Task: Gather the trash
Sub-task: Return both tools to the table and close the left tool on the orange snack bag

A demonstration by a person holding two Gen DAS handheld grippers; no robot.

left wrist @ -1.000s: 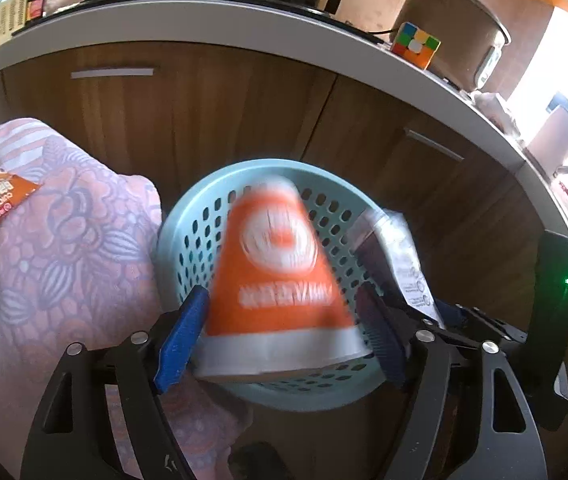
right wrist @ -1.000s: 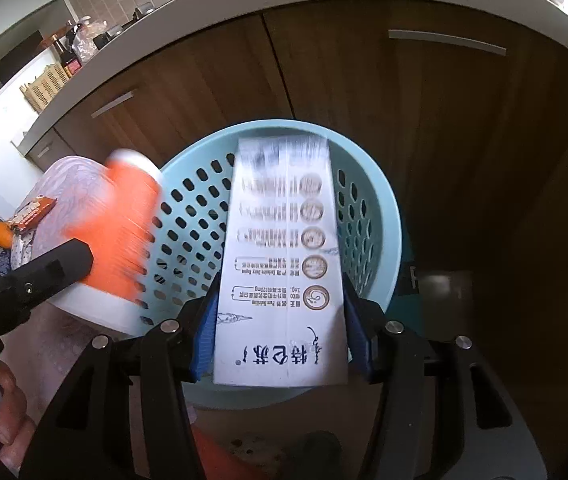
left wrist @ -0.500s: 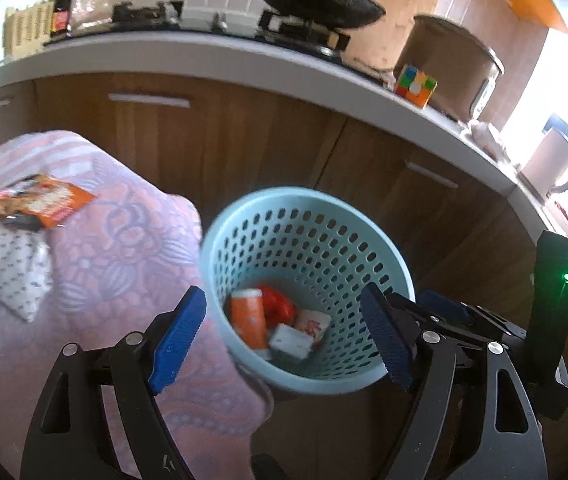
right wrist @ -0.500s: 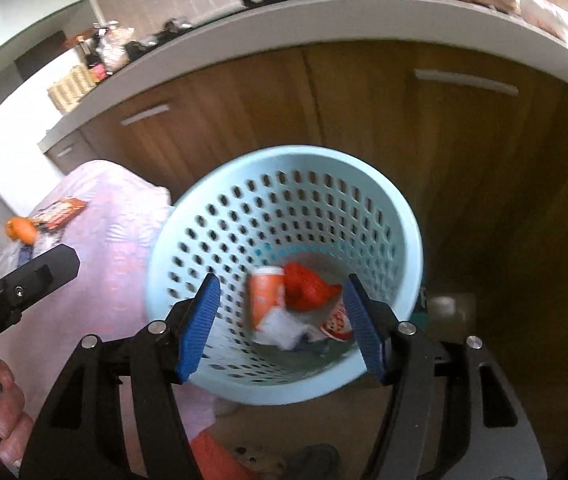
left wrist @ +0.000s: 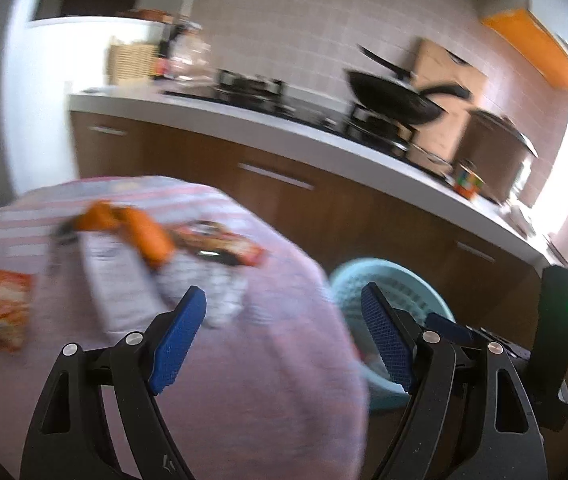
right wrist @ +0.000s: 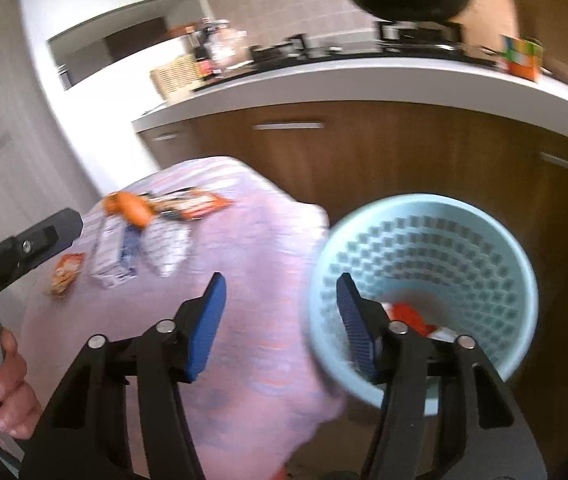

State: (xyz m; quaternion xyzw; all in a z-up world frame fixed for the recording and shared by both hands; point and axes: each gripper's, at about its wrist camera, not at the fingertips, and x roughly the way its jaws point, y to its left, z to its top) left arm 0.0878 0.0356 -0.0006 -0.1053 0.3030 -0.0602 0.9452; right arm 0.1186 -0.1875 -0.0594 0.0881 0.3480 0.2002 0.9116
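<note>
Item: our left gripper (left wrist: 282,336) and right gripper (right wrist: 280,320), both spread, empty. Wrappers (left wrist: 220,246) lie left of the basket (right wrist: 520,280), seemingly nearer our left; blurred.

No print on the blurred wrappers (left wrist: 220,246) or elsewhere can be read.
</note>
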